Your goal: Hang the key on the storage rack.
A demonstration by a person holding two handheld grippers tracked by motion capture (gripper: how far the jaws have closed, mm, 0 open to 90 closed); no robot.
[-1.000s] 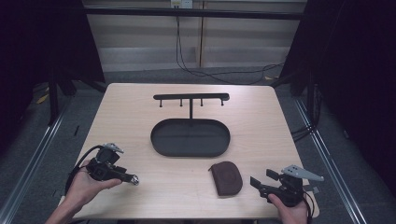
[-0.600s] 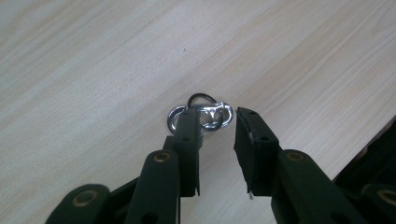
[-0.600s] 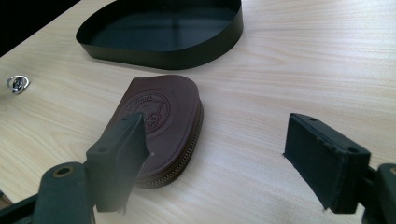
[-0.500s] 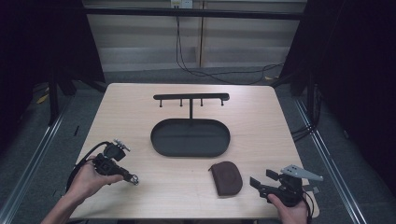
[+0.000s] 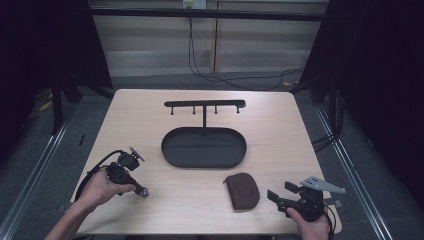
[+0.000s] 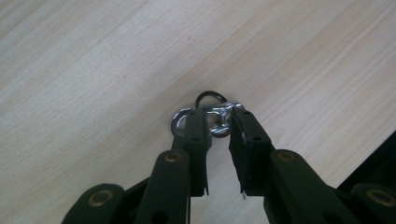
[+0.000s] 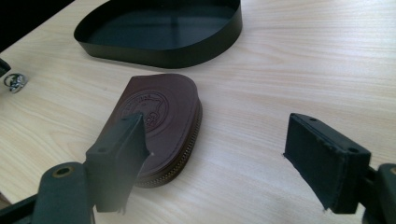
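From up high, the left gripper [image 5: 131, 176] sits at the near left of the worktop [image 5: 280, 135], tilted down with its tips on a little metal key ring [image 5: 143, 192]. The right gripper [image 5: 295, 200] hangs at the near right corner, aimed at the brown pouch [image 5: 242, 190] just in front of the black tray [image 5: 204, 147].

Left gripper view: the jaws have just been closing and stand narrow, the key ring [image 6: 210, 116] lying flat between the tips, one tip over it; can't tell if they're pinching yet.

Right gripper view: jaws wide apart, holding nothing, the pouch [image 7: 163, 116] near the left jaw.
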